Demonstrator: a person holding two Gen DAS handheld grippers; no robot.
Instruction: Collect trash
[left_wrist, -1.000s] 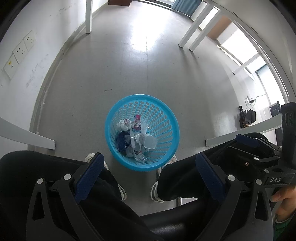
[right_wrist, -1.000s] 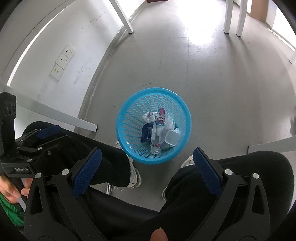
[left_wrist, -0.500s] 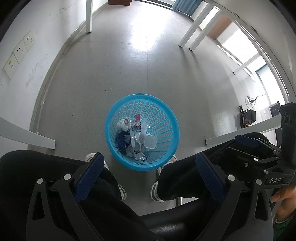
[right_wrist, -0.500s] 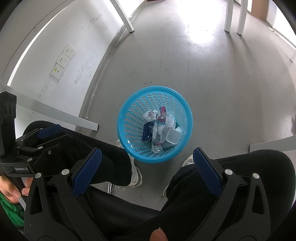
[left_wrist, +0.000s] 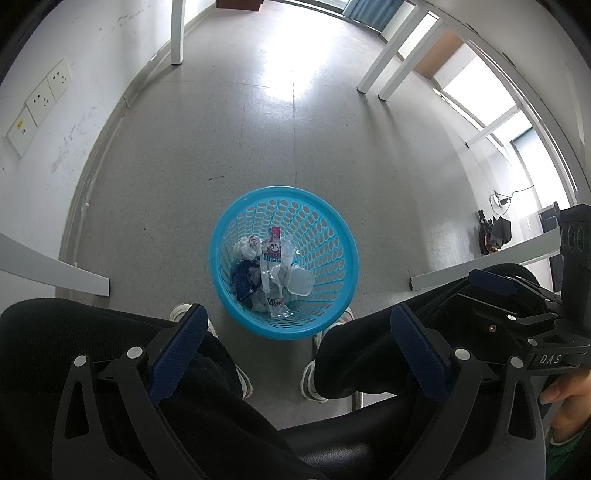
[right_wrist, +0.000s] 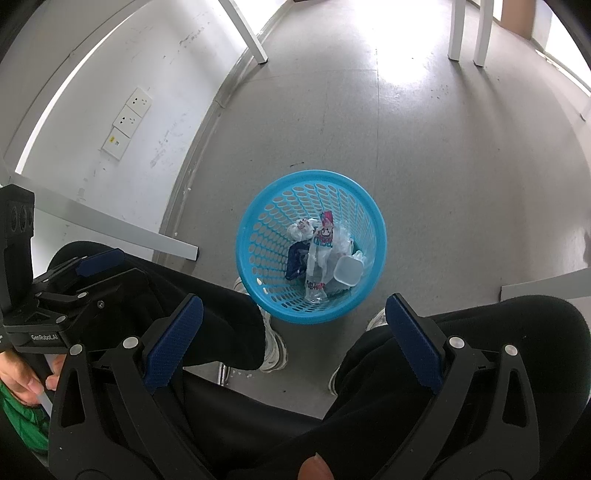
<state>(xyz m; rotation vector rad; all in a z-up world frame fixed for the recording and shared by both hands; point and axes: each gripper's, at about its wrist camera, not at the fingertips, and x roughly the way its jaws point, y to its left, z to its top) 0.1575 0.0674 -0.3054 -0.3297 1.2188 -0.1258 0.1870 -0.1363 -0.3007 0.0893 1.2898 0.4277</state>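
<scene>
**Both grippers idle above a filled basket**

Almost nothing has moved since the earlier frames: the blue basket sits in nearly the same spot in both views, drifting only slightly, and both tools hang as they did.

In the left wrist view, the left gripper (left_wrist: 291, 328) is spread wide with nothing between its blue pads (left_wrist: 177, 341), held above the seated person's knees and looking straight down. The basket (left_wrist: 334, 236) stands on the floor between the person's shoes (left_wrist: 312, 380), probably so that it sits within easy reach of both arms. Inside lies the trash: a crumpled white wad (left_wrist: 245, 246), a pink-printed wrapper (left_wrist: 272, 251), a dark blue scrap (left_wrist: 241, 280) and a small white cup (left_wrist: 300, 282) (all well below the rim). The right gripper's body (left_wrist: 524, 306) shows at the right edge, a hand (left_wrist: 567, 406) on its handle.

In the right wrist view, the right gripper (right_wrist: 291, 325) is likewise splayed and empty, above the same basket (right_wrist: 258, 236) with the wrapper (right_wrist: 324, 233) and cup (right_wrist: 347, 271) inside. The left gripper's body (right_wrist: 55, 295) appears at the left.

The floor (right_wrist: 443, 177) is grey speckled tile, glossy with window glare and with no loose litter visible near the basket. A scuffed white wall (right_wrist: 155, 96) carries sockets (right_wrist: 127, 122); white table legs (left_wrist: 177, 33) stand farther off. Collection looks finished.
</scene>
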